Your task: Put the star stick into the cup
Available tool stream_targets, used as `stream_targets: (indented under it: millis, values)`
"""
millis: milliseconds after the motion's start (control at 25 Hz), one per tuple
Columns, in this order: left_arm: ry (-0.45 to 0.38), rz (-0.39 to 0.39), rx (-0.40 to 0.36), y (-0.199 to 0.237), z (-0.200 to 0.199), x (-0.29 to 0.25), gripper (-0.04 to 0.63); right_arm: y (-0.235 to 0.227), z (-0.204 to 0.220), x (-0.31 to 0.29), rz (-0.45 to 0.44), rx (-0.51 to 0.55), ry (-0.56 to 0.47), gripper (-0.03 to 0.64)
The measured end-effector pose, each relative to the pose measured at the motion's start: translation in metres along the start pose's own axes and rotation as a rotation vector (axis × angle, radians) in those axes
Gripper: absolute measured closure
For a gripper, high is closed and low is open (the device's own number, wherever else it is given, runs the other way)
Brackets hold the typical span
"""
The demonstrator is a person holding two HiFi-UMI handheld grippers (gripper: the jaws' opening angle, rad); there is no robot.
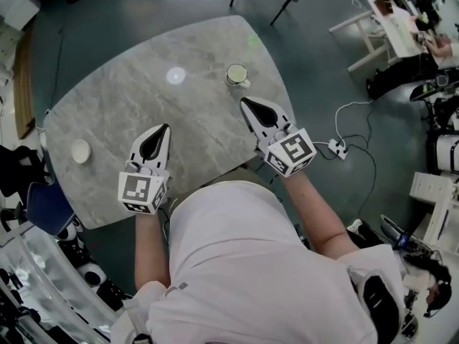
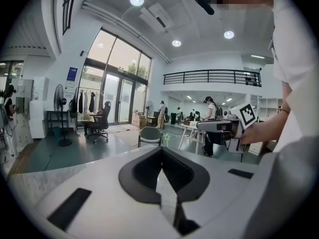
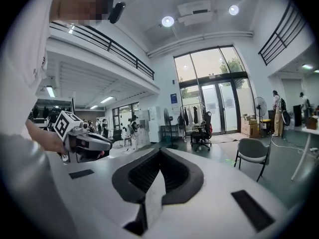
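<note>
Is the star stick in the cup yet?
Looks nearly done: something green sits in the cup, probably the star stick, though too small to be sure. In hand: nothing; the left gripper and right gripper are shut and empty. Left: likely nothing.

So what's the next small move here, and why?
Probably none toward the cup: just lower both grippers to rest. The left gripper and right gripper are shut on nothing, no stick lies on the table, and the cup shows green at its mouth. So the stick looks to be in, though that is too faint to confirm.
</note>
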State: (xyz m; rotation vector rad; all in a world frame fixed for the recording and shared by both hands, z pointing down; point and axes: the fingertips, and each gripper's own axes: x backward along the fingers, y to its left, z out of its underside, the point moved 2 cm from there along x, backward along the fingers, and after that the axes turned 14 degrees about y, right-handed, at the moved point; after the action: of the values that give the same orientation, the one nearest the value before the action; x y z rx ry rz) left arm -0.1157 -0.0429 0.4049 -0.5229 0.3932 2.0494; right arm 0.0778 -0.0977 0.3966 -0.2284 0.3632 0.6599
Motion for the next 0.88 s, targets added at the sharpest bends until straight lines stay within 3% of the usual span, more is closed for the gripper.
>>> stream_targets:
  millis: [880]
  values:
    - [-0.051,0.118,-0.110,-0.009,0.001,0.025,0.594,0.092,0.009,0.005,0.012,0.083,0.010,0.607]
